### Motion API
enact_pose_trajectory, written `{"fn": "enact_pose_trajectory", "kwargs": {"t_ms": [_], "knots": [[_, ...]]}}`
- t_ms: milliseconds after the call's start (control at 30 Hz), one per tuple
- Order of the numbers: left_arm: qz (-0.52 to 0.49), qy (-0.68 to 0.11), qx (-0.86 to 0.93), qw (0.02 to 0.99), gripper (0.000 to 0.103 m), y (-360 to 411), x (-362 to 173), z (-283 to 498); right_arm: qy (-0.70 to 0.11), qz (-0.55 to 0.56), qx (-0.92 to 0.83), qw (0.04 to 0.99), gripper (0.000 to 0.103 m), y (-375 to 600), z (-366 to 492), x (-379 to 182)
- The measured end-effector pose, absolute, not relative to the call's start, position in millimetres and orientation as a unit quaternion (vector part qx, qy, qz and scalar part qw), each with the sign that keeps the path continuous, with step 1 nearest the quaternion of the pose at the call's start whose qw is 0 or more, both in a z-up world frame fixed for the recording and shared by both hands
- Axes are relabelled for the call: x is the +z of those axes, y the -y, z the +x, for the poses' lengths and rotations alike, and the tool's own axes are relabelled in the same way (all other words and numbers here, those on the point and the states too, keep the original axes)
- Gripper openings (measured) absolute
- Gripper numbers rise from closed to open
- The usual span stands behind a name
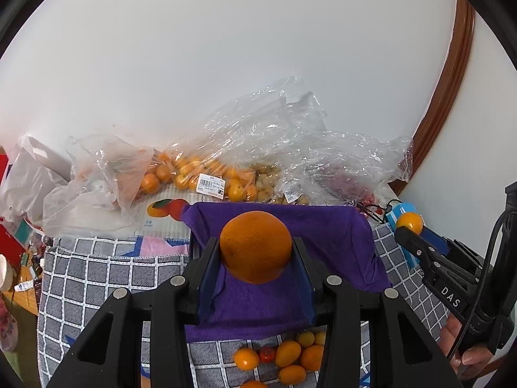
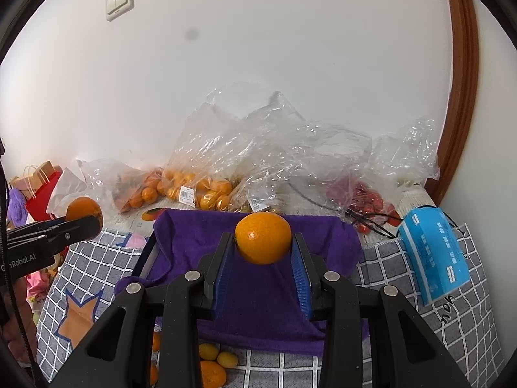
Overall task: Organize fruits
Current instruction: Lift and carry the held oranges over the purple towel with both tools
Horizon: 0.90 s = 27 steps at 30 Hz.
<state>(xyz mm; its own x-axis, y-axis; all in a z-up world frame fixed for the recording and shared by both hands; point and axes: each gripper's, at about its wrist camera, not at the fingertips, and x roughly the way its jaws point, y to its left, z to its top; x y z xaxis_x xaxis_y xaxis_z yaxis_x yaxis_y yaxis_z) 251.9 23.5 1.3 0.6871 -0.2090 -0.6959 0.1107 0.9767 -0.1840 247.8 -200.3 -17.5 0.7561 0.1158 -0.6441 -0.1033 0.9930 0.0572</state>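
Hand-held gripper [image 1: 255,252] hides part of kumquats [image 1: 284,355].

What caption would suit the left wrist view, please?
Left hand-held gripper holds an orange above a purple cloth, bagged fruit behind.

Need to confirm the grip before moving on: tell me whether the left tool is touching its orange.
Touching. In the left wrist view, the left tool has both fingers pressed against the sides of the orange, which hangs above the purple cloth.
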Motion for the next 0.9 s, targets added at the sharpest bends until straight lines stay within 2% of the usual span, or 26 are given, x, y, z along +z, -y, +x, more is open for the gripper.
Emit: {"fn": "enact_pose_trajectory", "kwargs": {"t_ms": [500,900], "knots": [[-0.061,-0.421,-0.088,0.901,0.041,-14,-31,303,-0.365,0.010,0.050,0.930,0.036,209,296,-49],[-0.049,-0.460,-0.092,0.882,0.041,-1,-72,334,-0.403,0.020,0.038,0.914,0.036,225,325,-98]]}}
